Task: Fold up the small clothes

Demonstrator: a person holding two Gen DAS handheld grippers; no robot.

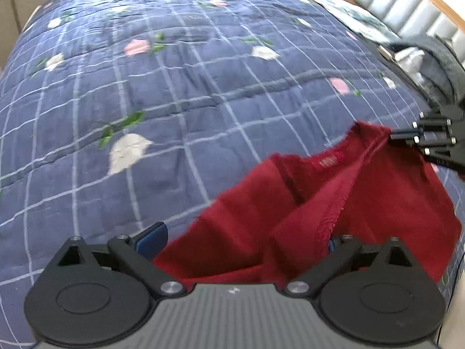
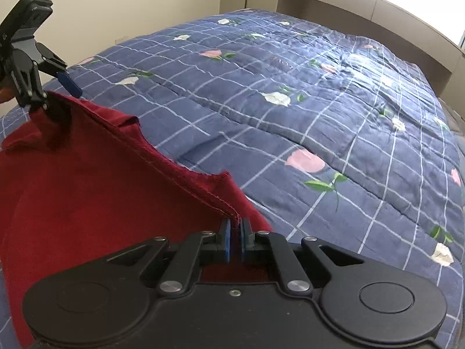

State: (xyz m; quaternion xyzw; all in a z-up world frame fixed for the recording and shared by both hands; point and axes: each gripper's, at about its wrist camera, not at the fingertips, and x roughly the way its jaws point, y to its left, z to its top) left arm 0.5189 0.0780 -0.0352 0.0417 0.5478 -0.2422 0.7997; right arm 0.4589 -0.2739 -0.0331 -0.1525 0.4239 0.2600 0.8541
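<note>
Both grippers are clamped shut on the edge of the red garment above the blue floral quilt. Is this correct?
Not quite. Only the right gripper is clamped shut on the red garment's edge. The left gripper stands open, as the left wrist view shows: its blue pads are wide apart, the cloth loose between them. The blue floral quilt below is correct.

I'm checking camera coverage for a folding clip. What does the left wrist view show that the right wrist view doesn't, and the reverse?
Only the left wrist view: the neck label inside the red garment, a padded headboard, and grey clothes piled at the bed's edge. Only the right wrist view: a beige wall and the right tool shut on the garment's seam. Both share: the garment, the blue floral quilt, and the left tool with its jaws wide open.
</note>
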